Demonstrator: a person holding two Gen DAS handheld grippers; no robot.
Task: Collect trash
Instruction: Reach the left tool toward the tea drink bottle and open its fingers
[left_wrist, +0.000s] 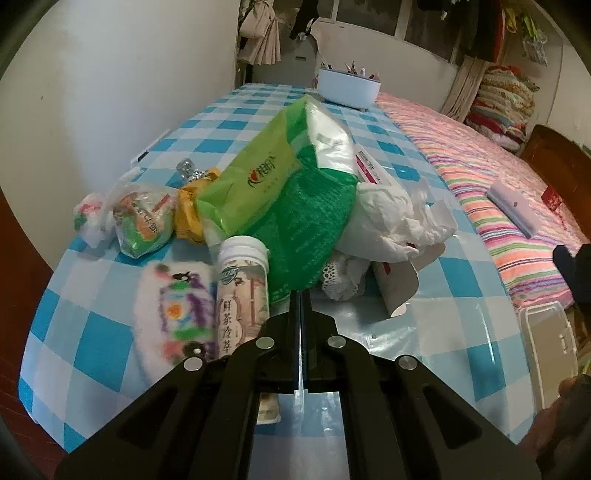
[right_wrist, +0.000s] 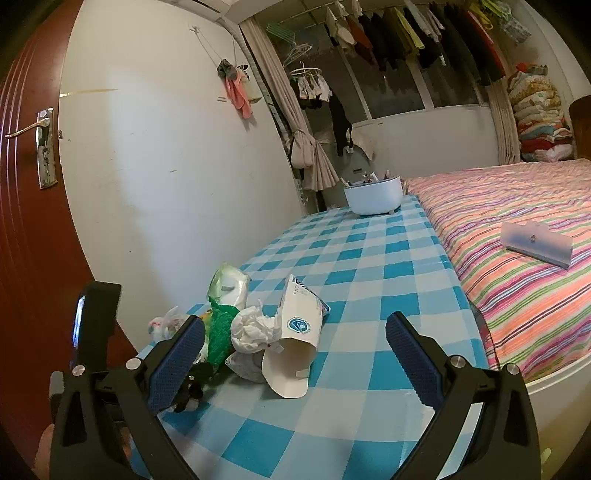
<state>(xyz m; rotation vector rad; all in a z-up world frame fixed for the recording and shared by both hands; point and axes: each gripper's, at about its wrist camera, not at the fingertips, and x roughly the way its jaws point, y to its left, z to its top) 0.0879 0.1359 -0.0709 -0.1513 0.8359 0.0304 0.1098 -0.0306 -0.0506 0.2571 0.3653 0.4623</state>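
1 blue-checked table (right_wrist: 373, 254) of trash beside a striped bed (right_wrist: 517, 236).

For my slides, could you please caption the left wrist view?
Left hand-held gripper shut on green plastic wrapper amid trash on checkered tablecloth.
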